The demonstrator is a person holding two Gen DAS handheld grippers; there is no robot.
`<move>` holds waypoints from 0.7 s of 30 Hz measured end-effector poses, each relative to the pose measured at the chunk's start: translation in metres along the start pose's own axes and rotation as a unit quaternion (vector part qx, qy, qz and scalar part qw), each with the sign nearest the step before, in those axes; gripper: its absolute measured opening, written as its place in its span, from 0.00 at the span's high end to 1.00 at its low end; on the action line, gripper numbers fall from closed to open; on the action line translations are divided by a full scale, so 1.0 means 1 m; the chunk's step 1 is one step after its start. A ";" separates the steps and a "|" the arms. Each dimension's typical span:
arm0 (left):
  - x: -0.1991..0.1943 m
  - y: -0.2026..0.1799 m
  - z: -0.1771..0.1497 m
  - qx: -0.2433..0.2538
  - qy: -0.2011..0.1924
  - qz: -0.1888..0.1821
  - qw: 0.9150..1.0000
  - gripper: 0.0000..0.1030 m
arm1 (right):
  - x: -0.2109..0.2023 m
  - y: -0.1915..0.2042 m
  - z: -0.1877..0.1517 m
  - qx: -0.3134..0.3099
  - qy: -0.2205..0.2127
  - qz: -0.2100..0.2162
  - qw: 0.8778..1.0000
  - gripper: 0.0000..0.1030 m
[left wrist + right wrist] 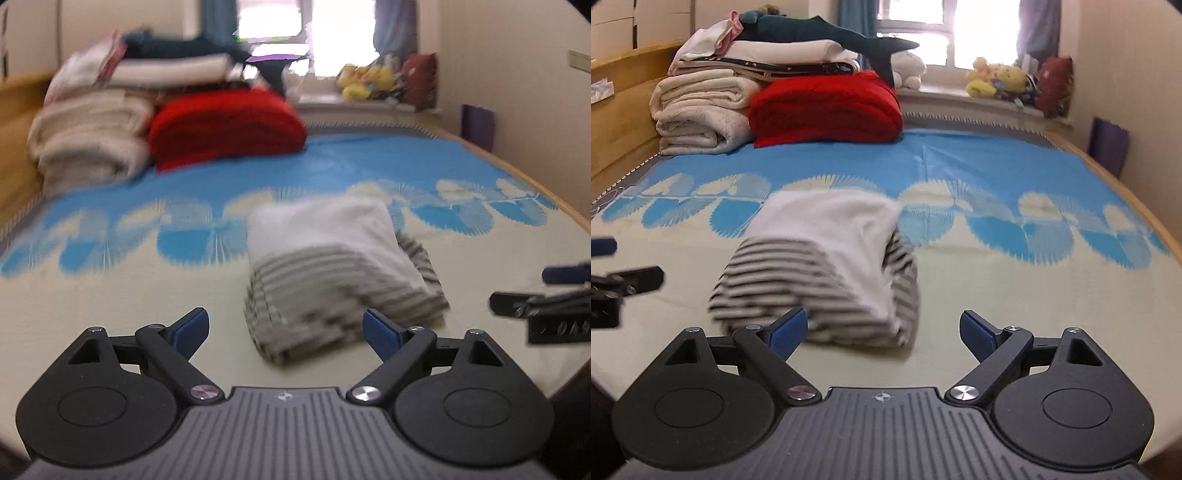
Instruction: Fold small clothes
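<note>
Garment: a folded striped garment [332, 273] lies on the bed, a compact bundle with a plain white panel on top and grey-and-white stripes along its near edge and right side; motion blur softens its outline in both views.
Position: the bundle rests on the pale cream part of the bedspread [110, 302], just short of the band of blue fan-shaped prints; nothing touches it.
Left tool: the left tool [286, 334] hangs above the near edge of the garment, released, its blue-padded fingers [192, 328] spread wide with nothing between them.
Right tool: the right tool [884, 332] is likewise released, jaws wide and empty; from its own camera the garment [827, 266] lies ahead and a little left, the left finger overlapping the striped edge in view, though contact cannot be told.
Side by side: each tool shows at the edge of the other's camera, the right one [546, 306] at the right margin of the left wrist view.
Bed: a wooden frame [620, 110] runs along the left side, and the bedspread turns solid blue farther back.
Far end: a red folded blanket [827, 110] sits beside a stack of cream blankets [701, 114], with white linens and a dark teal item piled on top.
Windowsill: yellow plush toys [995, 81] and a dark red cushion [1054, 85] line the sill beneath a bright window [923, 22] with blue curtains.
</note>
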State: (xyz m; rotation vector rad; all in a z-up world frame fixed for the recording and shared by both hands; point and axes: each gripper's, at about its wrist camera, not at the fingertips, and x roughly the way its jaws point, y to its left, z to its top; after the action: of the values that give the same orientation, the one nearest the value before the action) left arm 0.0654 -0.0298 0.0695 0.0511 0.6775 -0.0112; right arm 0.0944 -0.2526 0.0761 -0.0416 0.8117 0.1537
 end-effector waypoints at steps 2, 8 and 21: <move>-0.001 -0.003 -0.010 -0.023 0.027 0.003 0.999 0.09 | -0.008 0.009 -0.012 0.005 0.014 -0.003 1.000 0.12; -0.006 0.000 -0.019 -0.056 0.040 0.017 0.997 0.09 | -0.020 0.031 -0.026 -0.007 0.022 0.003 1.000 0.11; 0.006 -0.008 -0.026 -0.047 0.029 0.011 0.998 0.04 | -0.007 0.033 -0.023 0.009 0.028 0.001 1.000 0.11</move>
State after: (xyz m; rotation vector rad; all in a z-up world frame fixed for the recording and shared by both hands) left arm 0.0535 -0.0364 0.0456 -0.0322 0.7344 0.0436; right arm 0.0682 -0.2232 0.0659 -0.0277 0.8687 0.1464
